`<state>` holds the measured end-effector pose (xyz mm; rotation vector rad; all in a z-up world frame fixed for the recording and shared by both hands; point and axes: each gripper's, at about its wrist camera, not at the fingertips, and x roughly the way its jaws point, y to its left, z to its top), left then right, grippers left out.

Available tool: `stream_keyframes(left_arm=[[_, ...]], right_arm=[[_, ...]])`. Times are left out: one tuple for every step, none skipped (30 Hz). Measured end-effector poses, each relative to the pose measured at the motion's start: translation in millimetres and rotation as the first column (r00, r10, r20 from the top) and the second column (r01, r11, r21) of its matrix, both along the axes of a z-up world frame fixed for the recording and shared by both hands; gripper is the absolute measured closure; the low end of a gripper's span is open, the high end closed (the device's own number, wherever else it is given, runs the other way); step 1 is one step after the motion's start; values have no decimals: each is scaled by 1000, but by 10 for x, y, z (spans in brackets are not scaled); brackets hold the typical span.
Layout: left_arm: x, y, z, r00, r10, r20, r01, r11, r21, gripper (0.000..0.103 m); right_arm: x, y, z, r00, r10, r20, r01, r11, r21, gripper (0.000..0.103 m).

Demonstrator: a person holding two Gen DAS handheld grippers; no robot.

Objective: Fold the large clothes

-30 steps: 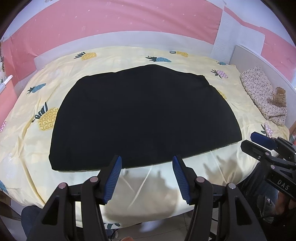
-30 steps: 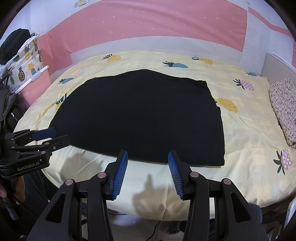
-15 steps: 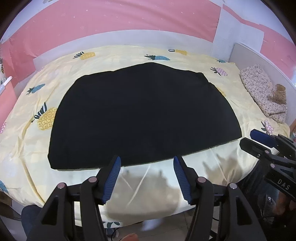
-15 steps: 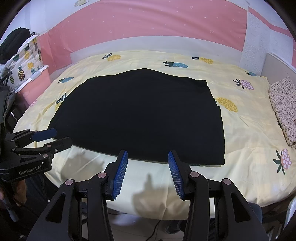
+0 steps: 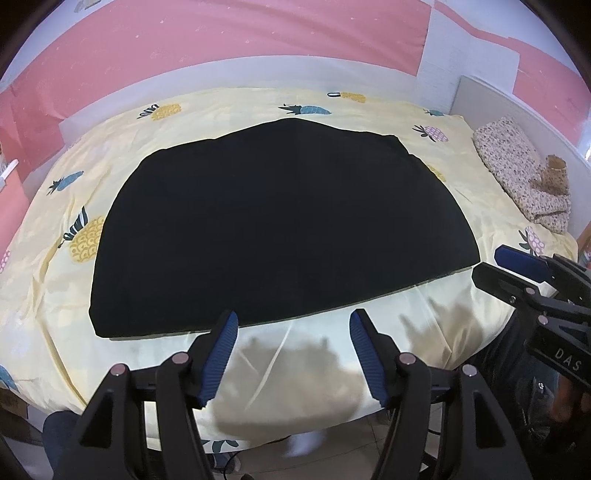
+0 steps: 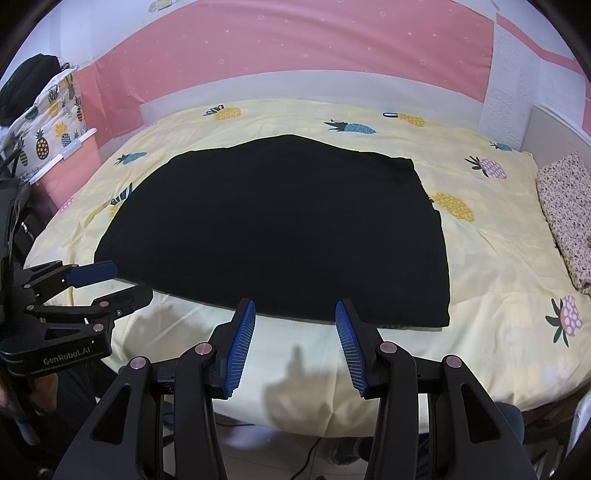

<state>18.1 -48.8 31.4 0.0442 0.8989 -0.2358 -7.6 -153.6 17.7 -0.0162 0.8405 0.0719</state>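
Observation:
A large black garment (image 5: 280,229) lies spread flat on a bed with a yellow pineapple-print sheet (image 5: 55,206); it also shows in the right wrist view (image 6: 280,236). My left gripper (image 5: 293,319) is open and empty, held just short of the garment's near edge. My right gripper (image 6: 295,308) is open and empty at the near edge too. The right gripper shows at the right of the left wrist view (image 5: 517,266). The left gripper shows at the left of the right wrist view (image 6: 96,280).
A floral folded blanket (image 5: 517,173) with a small brown toy (image 5: 554,173) lies at the bed's right end by a white board. A pink wall (image 5: 258,33) runs behind the bed. A pineapple-print cloth on a pink stand (image 6: 55,125) sits to the left.
Both grippers have drifted slightly; the garment's near edge sits a little closer to the fingertips. The garment has not moved and both grippers stay open.

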Motion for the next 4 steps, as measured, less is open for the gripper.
stream_keyframes(left_arm=[[-4, -3, 3, 1000, -2, 2, 2, 1000, -3, 36], [-7, -5, 7, 1000, -3, 5, 3, 1000, -4, 36], [-9, -13, 10, 1000, -2, 6, 2, 1000, -4, 36], [-5, -8, 9, 1000, -3, 4, 3, 1000, -6, 36]], right_arm=[[6, -1, 1, 1000, 0, 0, 0, 1000, 0, 57], [0, 0, 1, 1000, 0, 0, 0, 1000, 0, 57], [1, 0, 1, 1000, 0, 0, 0, 1000, 0, 57], [7, -4, 1, 1000, 0, 0, 0, 1000, 0, 57]])
